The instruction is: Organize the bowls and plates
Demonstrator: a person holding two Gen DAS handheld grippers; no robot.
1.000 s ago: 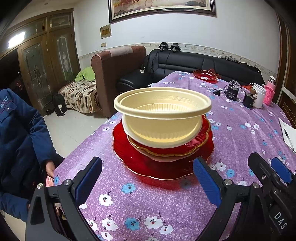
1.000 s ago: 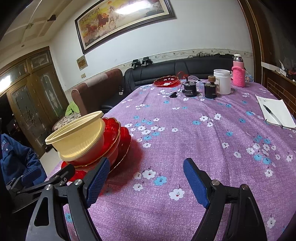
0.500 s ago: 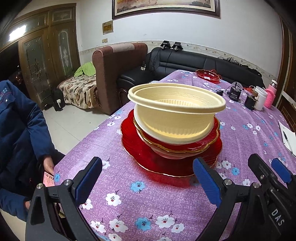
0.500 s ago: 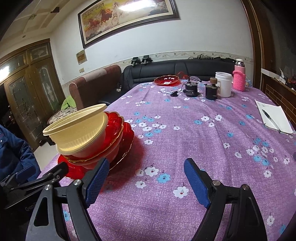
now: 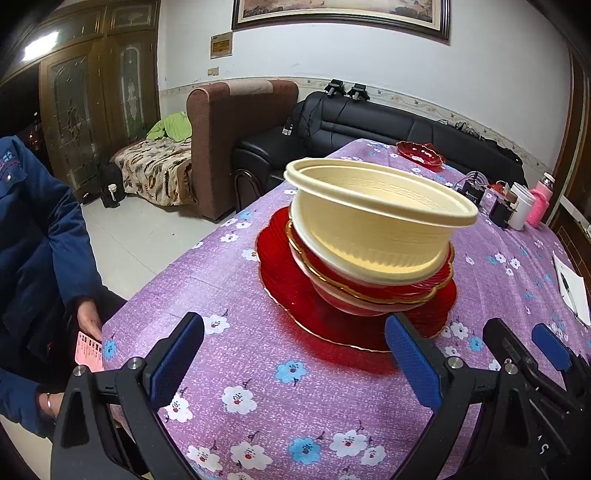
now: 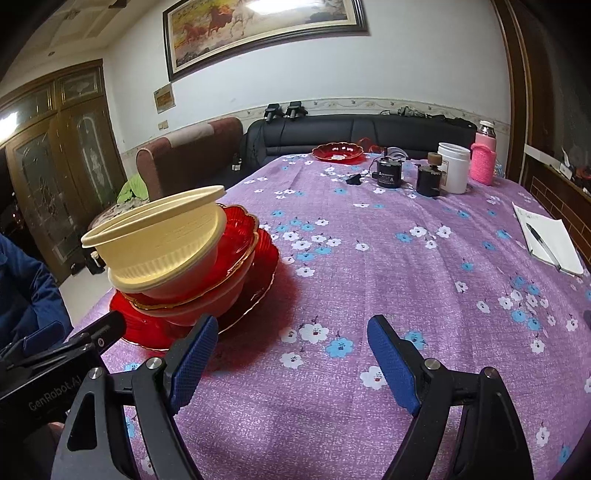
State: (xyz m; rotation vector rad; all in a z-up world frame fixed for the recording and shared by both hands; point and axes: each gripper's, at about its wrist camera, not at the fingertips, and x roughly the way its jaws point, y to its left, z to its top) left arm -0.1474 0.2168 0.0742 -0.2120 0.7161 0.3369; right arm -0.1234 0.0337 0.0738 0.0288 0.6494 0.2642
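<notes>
Standing on purple flowered tablecloth (image 5: 258, 369), near edge: one stack, topped by two nested cream plastic bowls (image 5: 373, 221), over red gold-rimmed glass dishes (image 5: 369, 295), count unclear, on one wide red plate (image 5: 295, 314). One more red scalloped dish (image 6: 338, 152) far end, well apart. Left gripper (image 5: 295, 362) fingers apart, empty, just before stack. Right gripper (image 6: 291, 358) fingers apart, empty, beside stack.

a home living room: black sofa (image 6: 369, 134), armchair (image 5: 236, 125), framed painting (image 6: 266, 29), wooden doors (image 5: 92, 103), floral-clothed table (image 6: 406, 258).
</notes>
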